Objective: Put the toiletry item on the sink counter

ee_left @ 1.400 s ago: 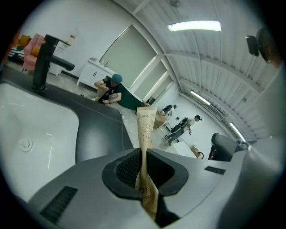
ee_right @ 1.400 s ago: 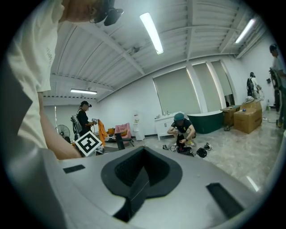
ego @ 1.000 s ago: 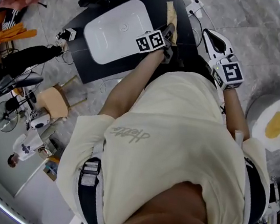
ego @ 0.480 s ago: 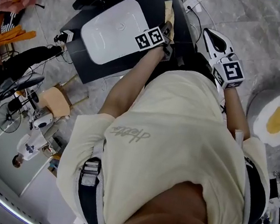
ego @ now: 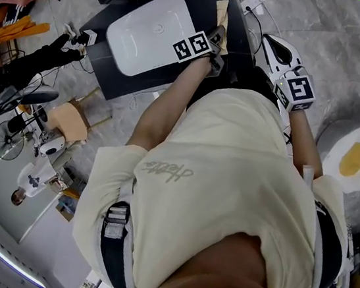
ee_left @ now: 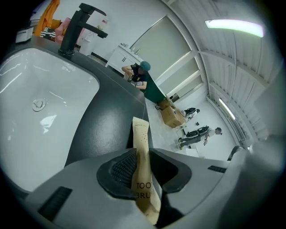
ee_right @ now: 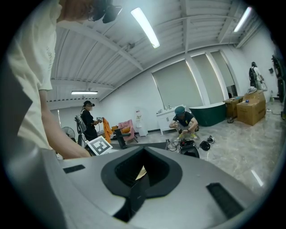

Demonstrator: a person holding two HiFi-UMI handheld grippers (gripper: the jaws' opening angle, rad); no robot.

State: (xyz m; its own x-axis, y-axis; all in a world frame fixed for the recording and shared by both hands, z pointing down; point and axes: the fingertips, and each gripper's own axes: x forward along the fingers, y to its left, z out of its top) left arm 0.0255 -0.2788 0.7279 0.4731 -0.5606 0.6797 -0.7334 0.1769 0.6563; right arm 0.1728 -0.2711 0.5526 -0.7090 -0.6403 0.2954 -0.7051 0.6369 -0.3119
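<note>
A tan paper toothbrush packet (ee_left: 140, 134) stands between the jaws of my left gripper (ee_left: 143, 154), its far end resting on the dark sink counter (ee_left: 107, 125). The jaws are opening and the right pad stands just off the packet. In the head view the left gripper (ego: 214, 44) is at the counter's right edge, beside the white basin (ego: 142, 31), with the packet (ego: 219, 14) lying ahead of it. My right gripper (ego: 278, 48) hangs shut and empty to the right, off the counter; its jaws (ee_right: 140, 179) meet in a line.
A black faucet (ee_left: 73, 29) stands at the far end of the basin (ee_left: 40, 112). A person crouches on the floor (ee_right: 183, 120) among cables. Cardboard boxes (ee_left: 172, 114) sit beyond the counter. A fan (ego: 7, 142) and a stool (ego: 70, 124) stand left of the counter.
The left gripper has stayed at the counter's right edge over the packet, shifting only slightly. The right gripper has hardly moved.
</note>
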